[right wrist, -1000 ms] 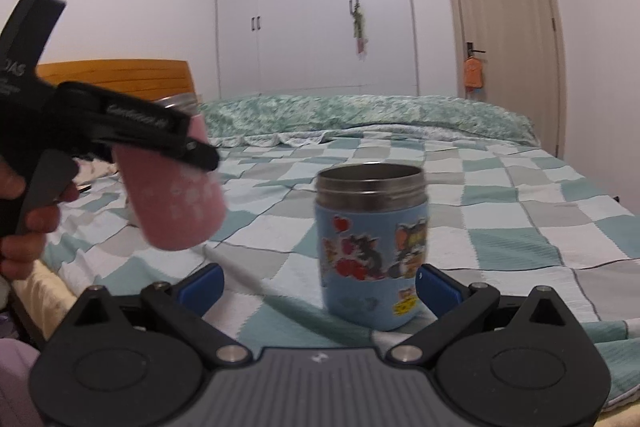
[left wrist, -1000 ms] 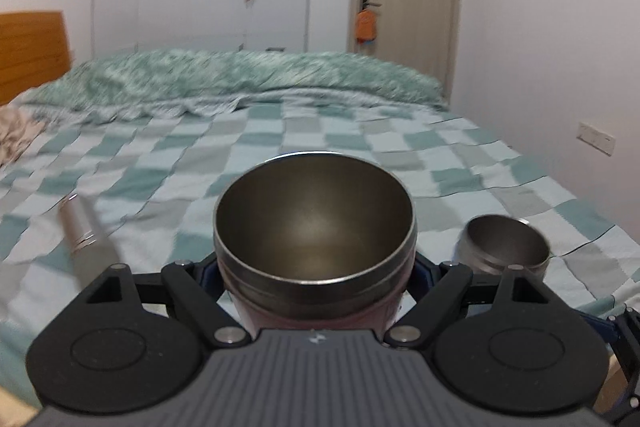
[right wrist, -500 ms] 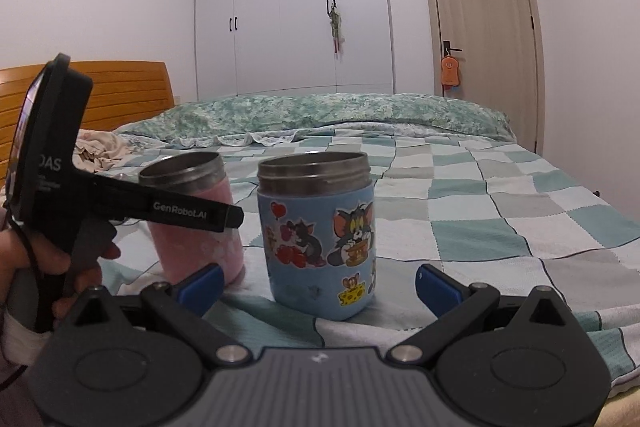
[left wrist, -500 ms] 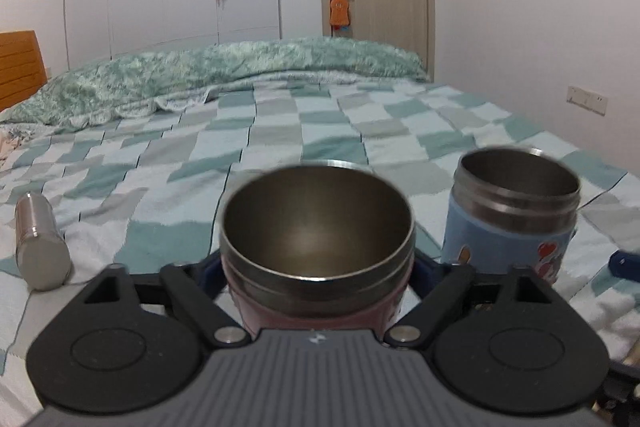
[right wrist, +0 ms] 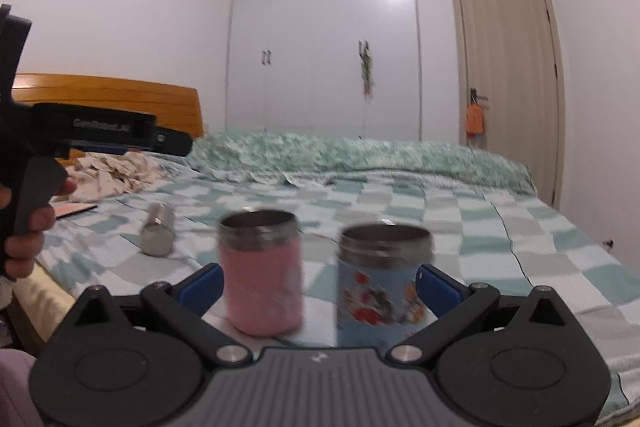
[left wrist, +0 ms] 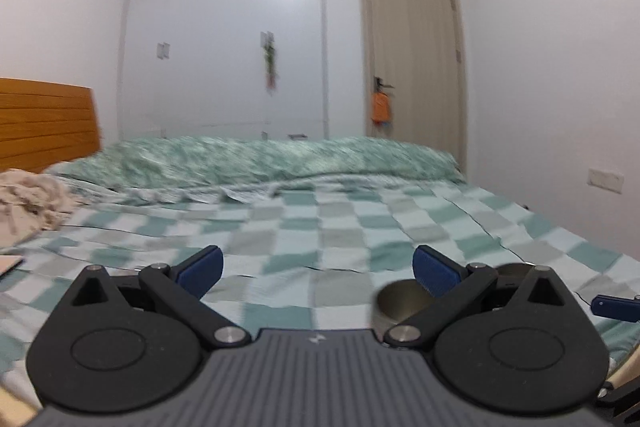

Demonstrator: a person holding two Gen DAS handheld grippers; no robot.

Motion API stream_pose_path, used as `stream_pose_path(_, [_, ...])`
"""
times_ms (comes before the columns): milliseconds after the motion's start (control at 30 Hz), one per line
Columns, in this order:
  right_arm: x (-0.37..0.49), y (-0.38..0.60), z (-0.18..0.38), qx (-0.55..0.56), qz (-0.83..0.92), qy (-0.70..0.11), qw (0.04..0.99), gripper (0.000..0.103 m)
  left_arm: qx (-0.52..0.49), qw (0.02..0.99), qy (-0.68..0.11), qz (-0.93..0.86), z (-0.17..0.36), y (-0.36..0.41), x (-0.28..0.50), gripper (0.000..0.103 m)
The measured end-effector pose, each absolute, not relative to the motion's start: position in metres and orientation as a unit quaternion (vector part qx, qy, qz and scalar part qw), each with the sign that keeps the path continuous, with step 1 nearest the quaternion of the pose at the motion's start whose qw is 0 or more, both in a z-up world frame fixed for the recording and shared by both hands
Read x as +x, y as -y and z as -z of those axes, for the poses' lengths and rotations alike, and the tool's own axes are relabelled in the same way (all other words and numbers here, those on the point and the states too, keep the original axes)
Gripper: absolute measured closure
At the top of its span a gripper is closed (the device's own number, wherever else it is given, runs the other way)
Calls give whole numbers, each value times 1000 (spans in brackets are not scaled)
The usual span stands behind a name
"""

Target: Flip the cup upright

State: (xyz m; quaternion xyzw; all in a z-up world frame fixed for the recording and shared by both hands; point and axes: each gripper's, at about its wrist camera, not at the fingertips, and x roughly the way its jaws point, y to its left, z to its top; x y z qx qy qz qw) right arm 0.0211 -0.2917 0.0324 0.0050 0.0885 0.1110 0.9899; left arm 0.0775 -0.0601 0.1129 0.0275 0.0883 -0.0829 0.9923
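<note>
Beside the pink cup [right wrist: 262, 273], the blue cup [right wrist: 384, 277] is blocking its right; a steel bottle [right wrist: 157, 235] is lying left, bedspread [right wrist: 500, 247] stretching open behind.

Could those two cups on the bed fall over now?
Maybe. The pink cup and blue cup stand upright and close together on the soft, wrinkled bedsheet, so a nudge could tip one into the other. The open right gripper sits right by both and could bump them.

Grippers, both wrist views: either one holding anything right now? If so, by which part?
Nothing held. The left gripper is open over bare bedding; the right gripper is open too, with the pink cup and blue cup standing free beyond it.
</note>
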Motion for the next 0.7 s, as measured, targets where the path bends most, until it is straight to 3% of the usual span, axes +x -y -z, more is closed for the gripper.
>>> stream_pose_path(300, [-7, 251, -39, 3, -121, -55, 991, 0, 9, 997, -66, 41, -97, 2, 23, 0])
stream_pose_path(700, [-39, 253, -11, -24, -45, 4, 999, 0, 8, 999, -34, 5, -41, -15, -12, 0])
